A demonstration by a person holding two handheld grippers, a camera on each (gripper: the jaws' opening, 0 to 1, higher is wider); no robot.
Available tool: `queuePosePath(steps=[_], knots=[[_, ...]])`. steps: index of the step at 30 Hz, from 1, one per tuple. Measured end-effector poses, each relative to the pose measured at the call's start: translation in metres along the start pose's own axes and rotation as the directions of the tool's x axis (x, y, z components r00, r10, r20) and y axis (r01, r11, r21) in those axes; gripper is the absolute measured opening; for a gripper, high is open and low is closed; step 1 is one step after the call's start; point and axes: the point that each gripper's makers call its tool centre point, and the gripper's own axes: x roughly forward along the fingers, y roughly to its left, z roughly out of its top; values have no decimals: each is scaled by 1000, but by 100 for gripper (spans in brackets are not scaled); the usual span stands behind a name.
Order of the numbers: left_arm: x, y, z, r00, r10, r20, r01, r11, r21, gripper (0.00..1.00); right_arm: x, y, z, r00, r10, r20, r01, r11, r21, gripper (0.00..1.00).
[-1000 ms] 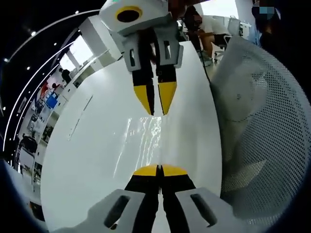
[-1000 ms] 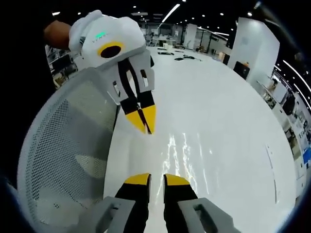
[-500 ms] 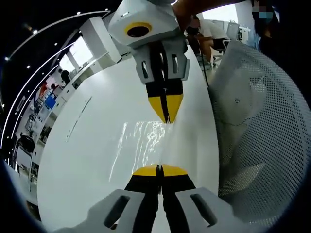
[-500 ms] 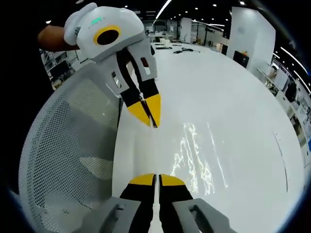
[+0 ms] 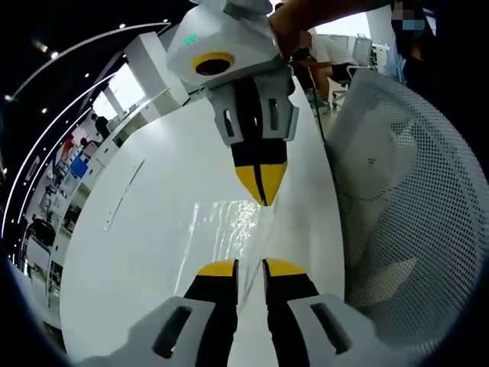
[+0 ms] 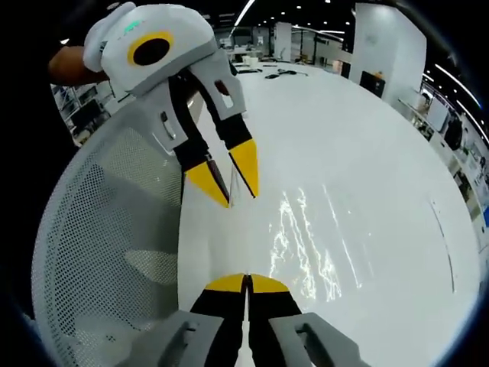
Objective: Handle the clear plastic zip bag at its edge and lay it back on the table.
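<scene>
Bag: clear zip bag (image 6: 306, 245) lies flat on table (image 5: 145, 229), between grippers.
Left gripper (image 5: 249, 267): jaws apart, released.
Right gripper (image 6: 246, 281): clamped on bag edge; release left.

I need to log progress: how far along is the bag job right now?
Done: the zip bag looks to lie flat on the white table, its wrinkles glinting. In hand: the right claw is shut, seemingly on the bag's edge, while the left claw is open with nothing between its jaws. Left: open the right claw and draw both away.
</scene>
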Motion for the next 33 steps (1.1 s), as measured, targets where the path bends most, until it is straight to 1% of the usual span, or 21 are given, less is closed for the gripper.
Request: queuePosePath(steps=[3, 6, 9, 11, 17, 25, 29, 33], knots=[[-2, -1, 6, 1000, -5, 13, 5, 1000, 17, 14, 0, -1, 2, 1000, -6, -7, 6, 1000, 11, 0], [-3, -5, 11, 999, -15, 34, 14, 999, 32, 14, 0, -2, 3, 1000, -7, -15, 7, 1000, 25, 0], [0, -8, 11, 999, -25, 44, 24, 999, 35, 13, -1, -2, 5, 1000, -10, -20, 11, 1000, 25, 0], [1, -8, 8, 999, -25, 40, 23, 999, 37, 13, -1, -2, 5, 1000, -13, -23, 13, 1000, 20, 0], [1, -12, 8, 999, -27, 34, 25, 999, 43, 12, -4, -11, 7, 1000, -22, -16, 22, 1000, 6, 0], [3, -9, 6, 1000, -13, 16, 12, 999, 44, 10, -13, -6, 24, 999, -31, 18, 32, 999, -43, 0], [4, -7, 5, 1000, -3, 7, 3, 999, 48, 7, -18, -11, 29, 998, -54, 38, 56, 997, -54, 0], [5, -7, 5, 1000, -1, -5, 1, 999, 43, 7, -23, -16, 34, 995, -83, 60, 87, 994, -63, 0]])
